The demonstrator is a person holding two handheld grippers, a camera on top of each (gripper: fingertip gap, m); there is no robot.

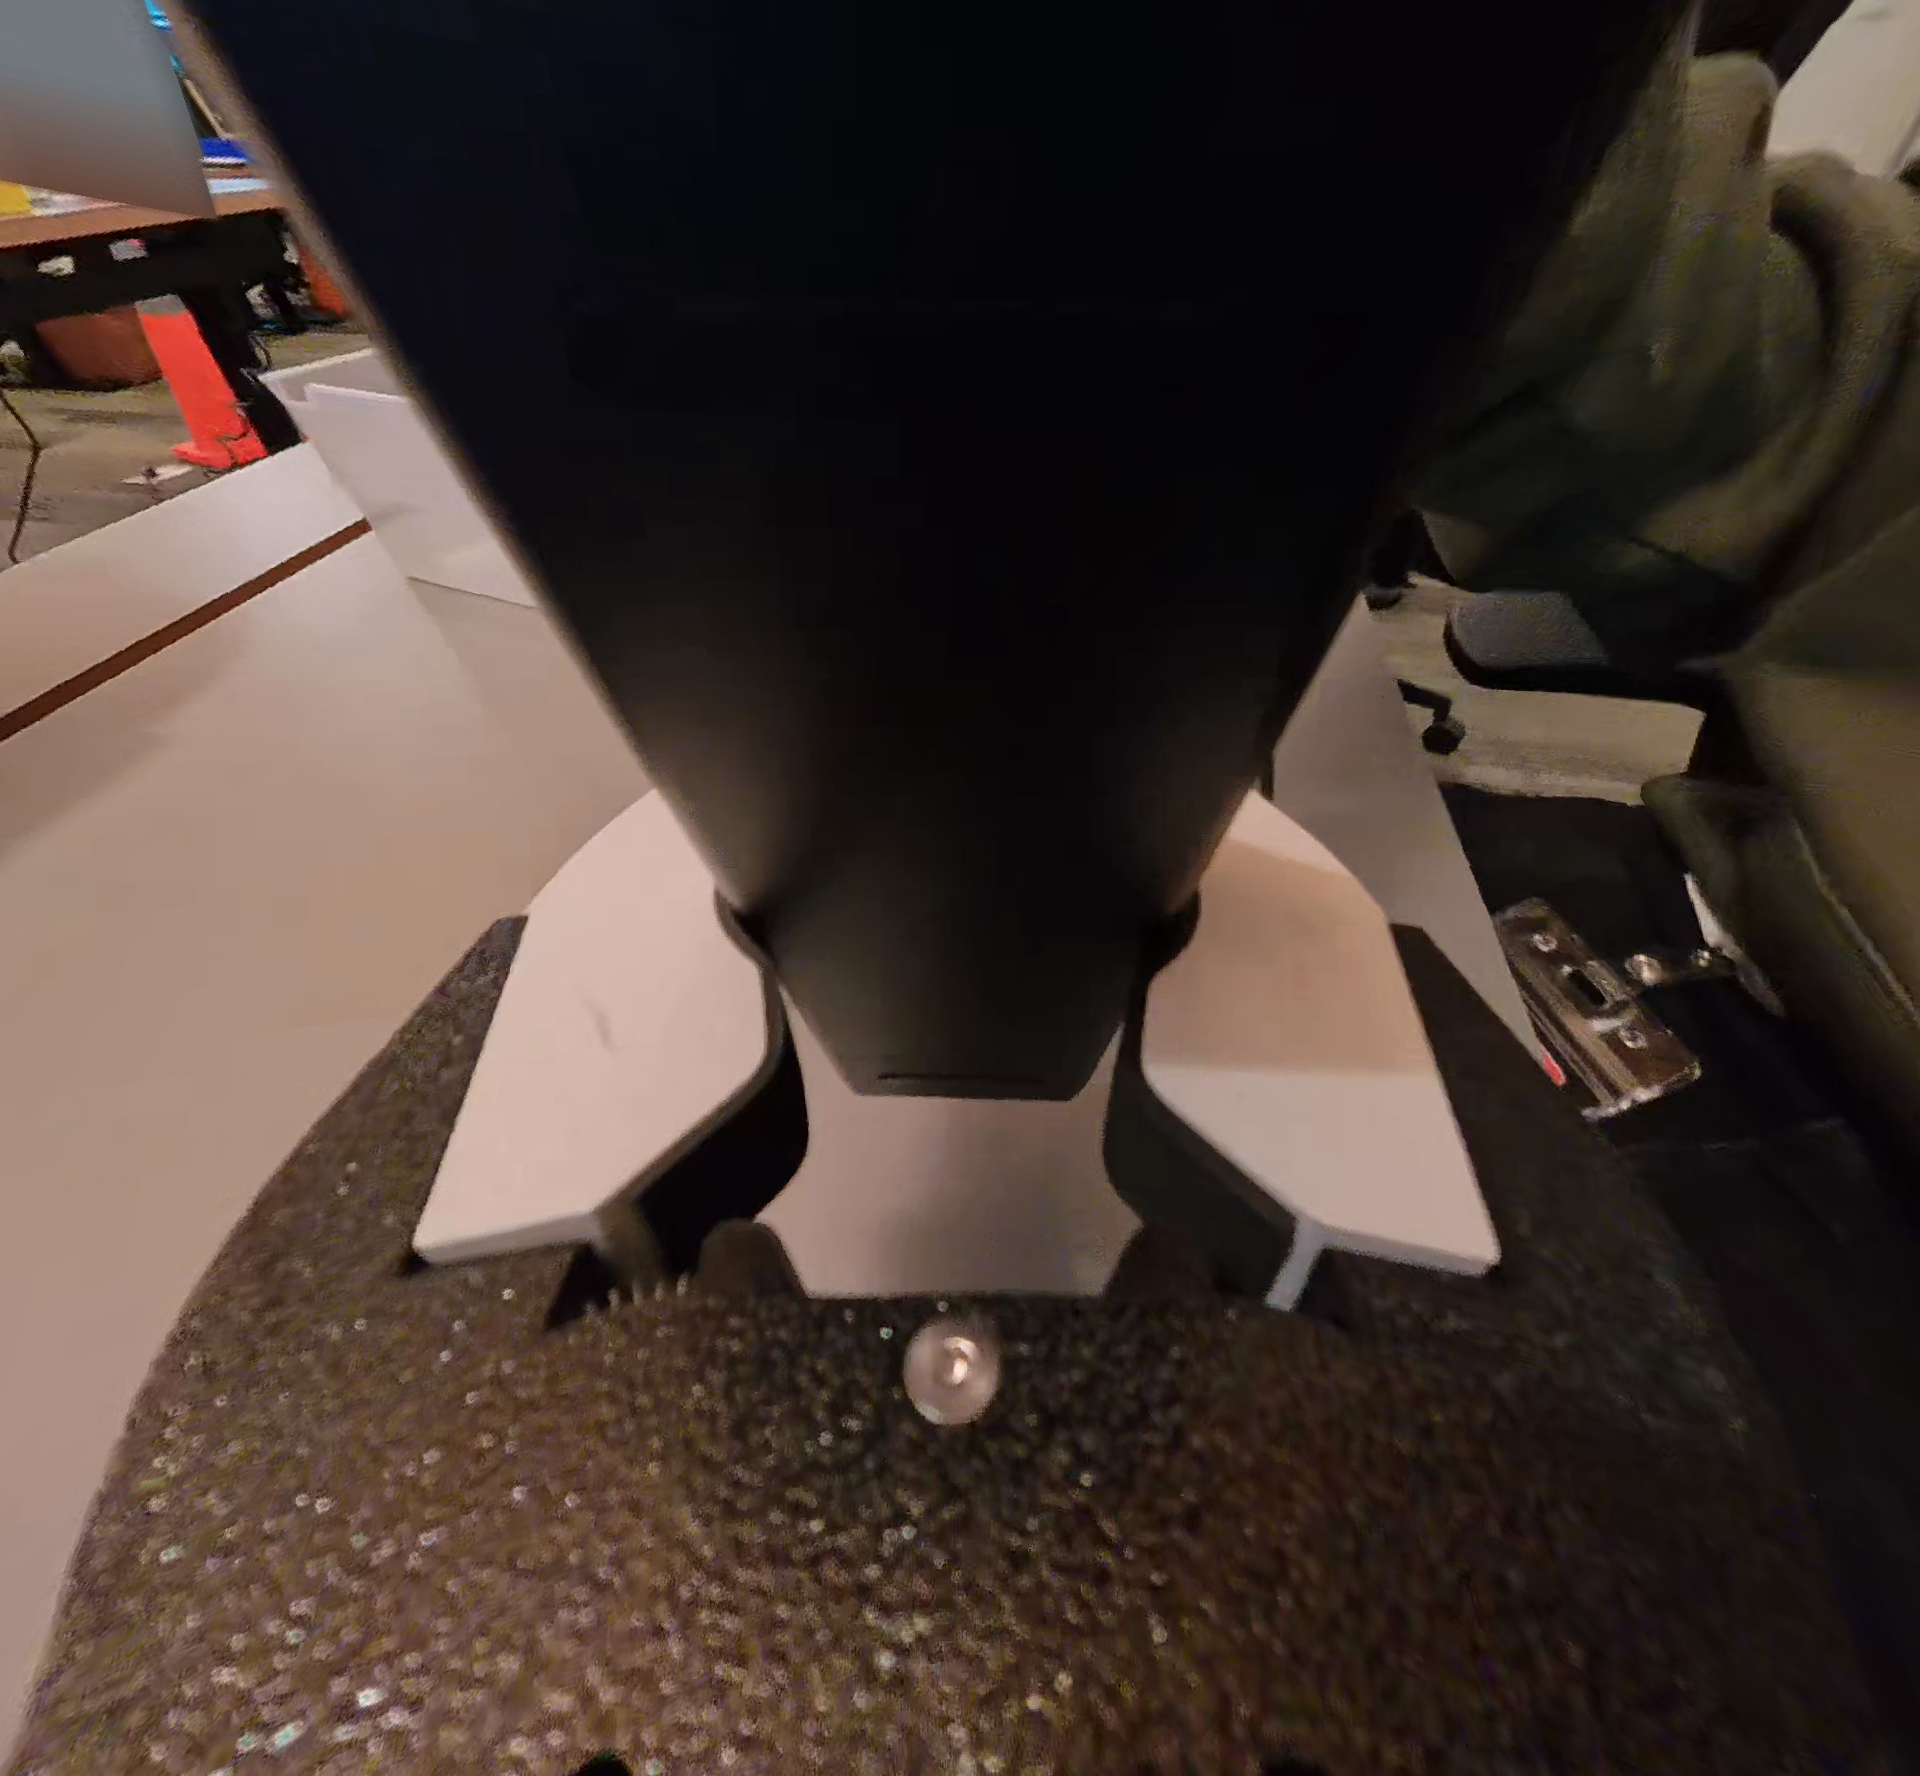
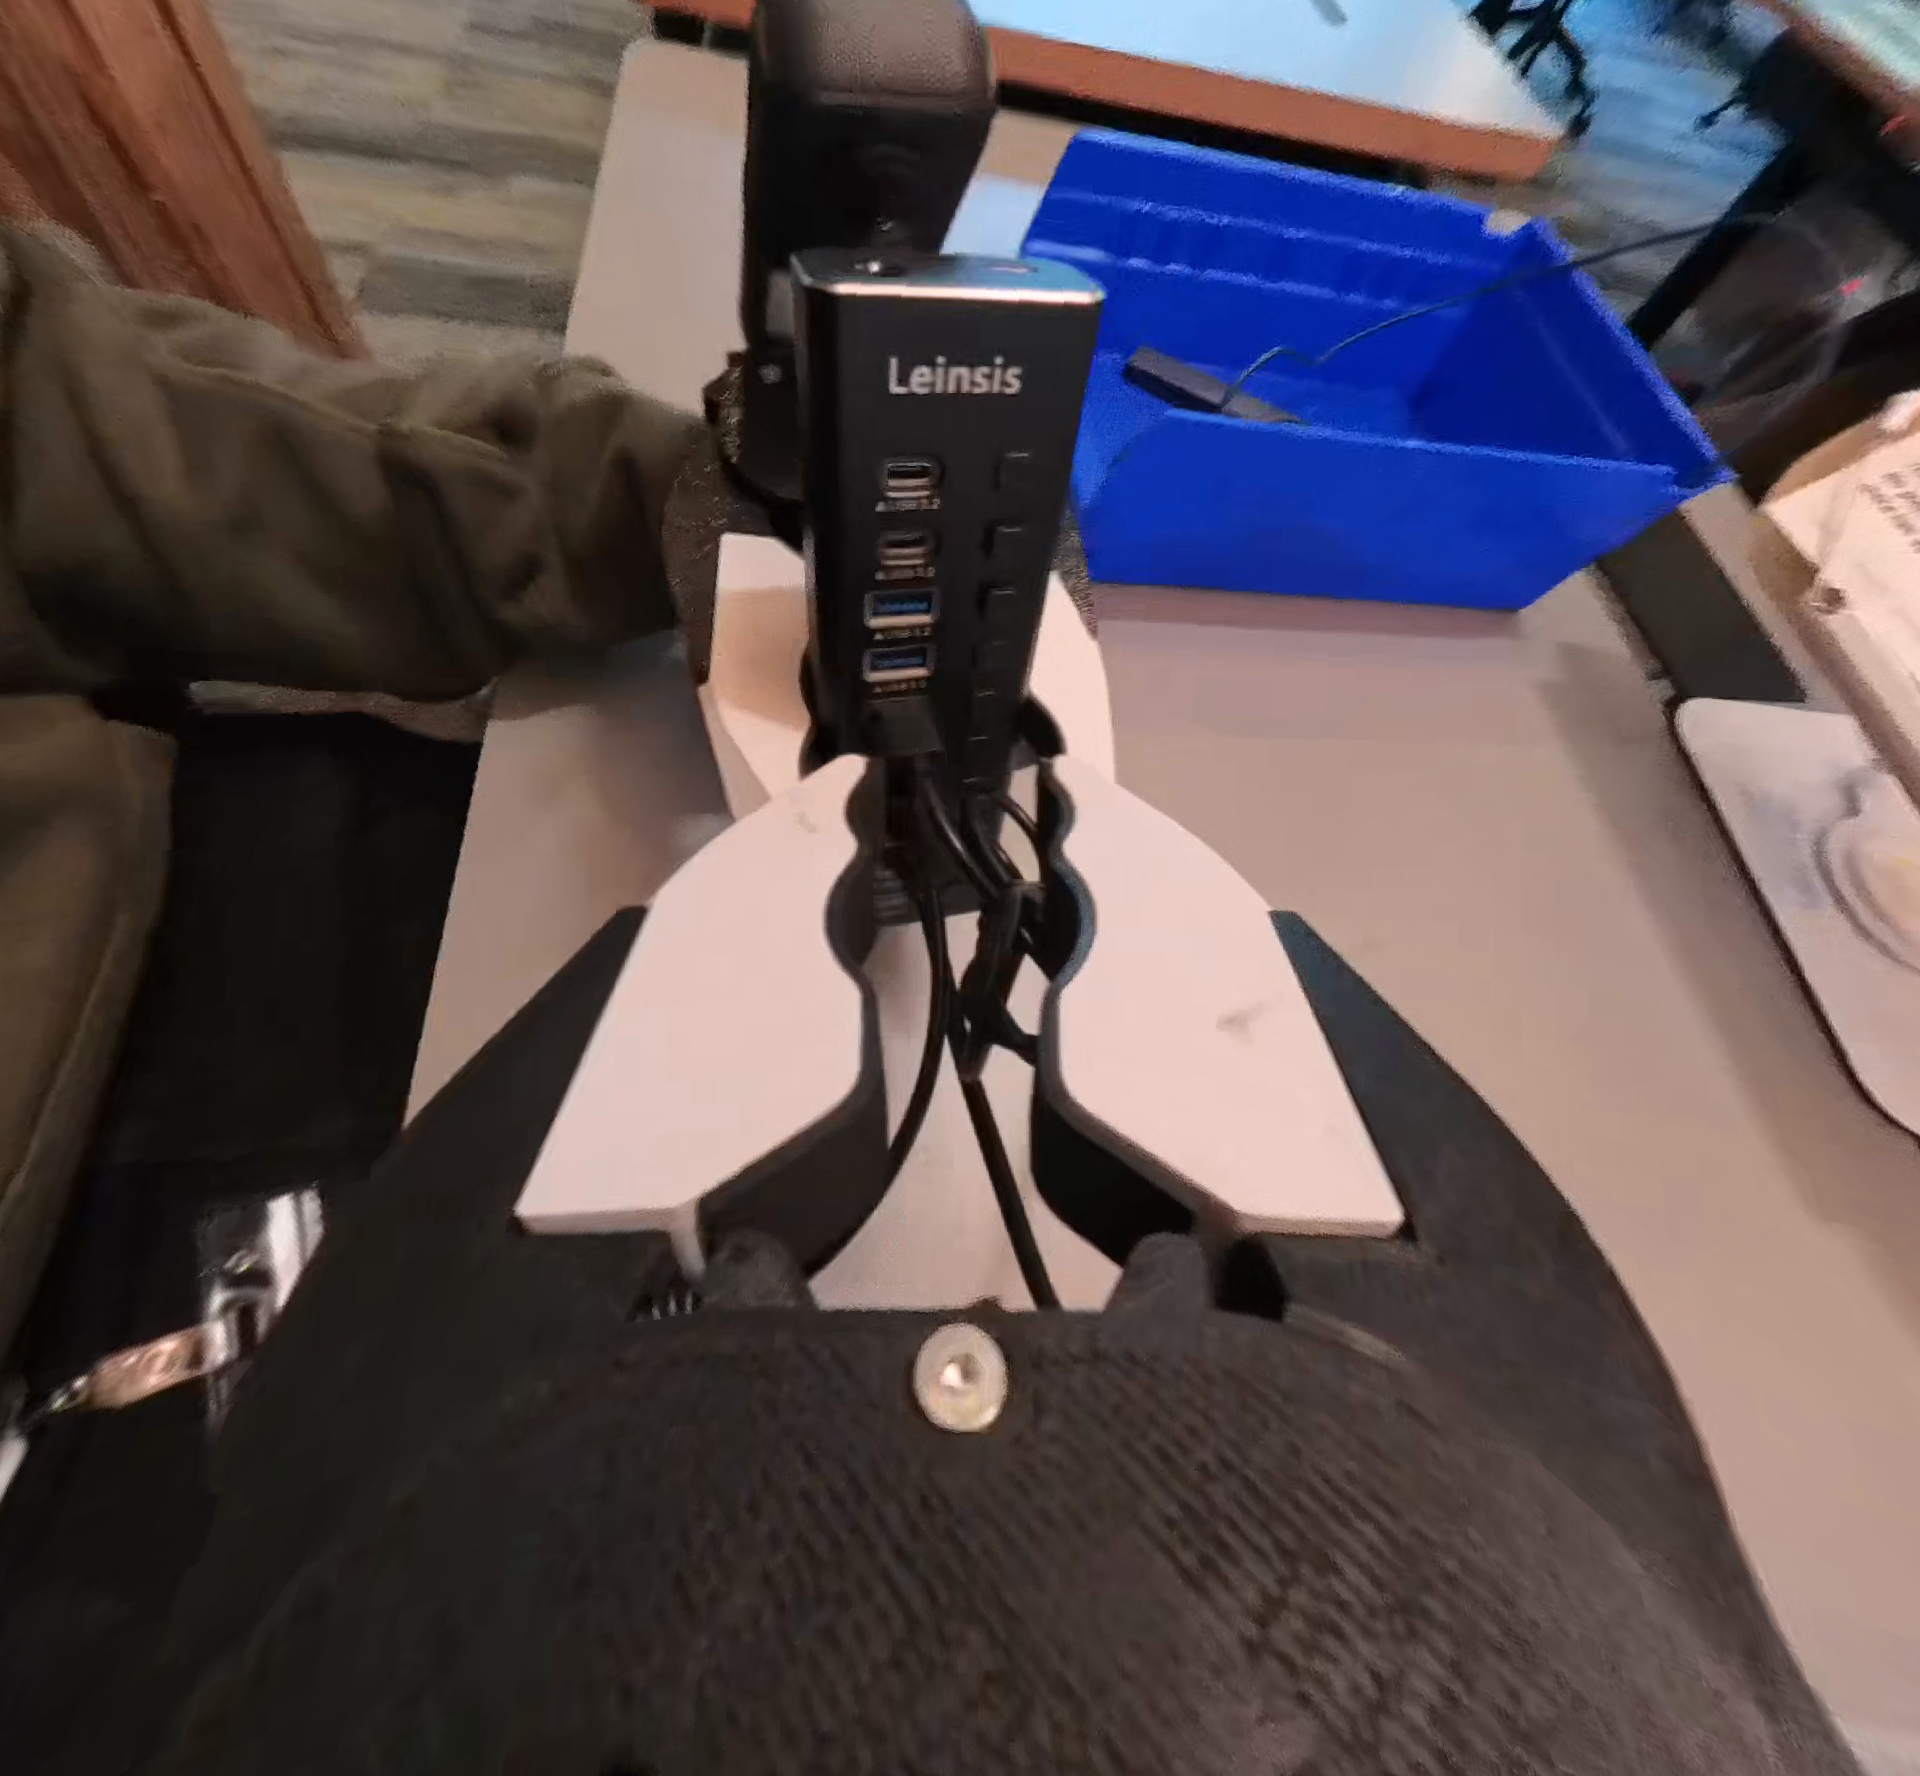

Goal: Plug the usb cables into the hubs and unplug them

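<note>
Left hand-held gripper (image 1: 951,1030) was clamped on the lower end of the black hub (image 2: 940,500), holding it upright above the desk (image 2: 1403,843) near its left edge, long axis vertical. Right hand-held gripper (image 2: 951,853) pinched a black USB cable (image 2: 940,978) directly below the hub's port face. Plug appeared seated in the lowest port, though blur hid the joint. Blue bin (image 2: 1382,438) sat behind.

Setting: you're in an office/lab workspace. Evidence: pale desks w/ brown edging (image 2: 1091,79); wheeled office chair (image 1: 1496,656); grey carpet (image 2: 416,64); blue parts bin (image 2: 1351,500) on your grey table (image 2: 1403,791); orange cone (image 1: 197,376) under a far bench.
</note>
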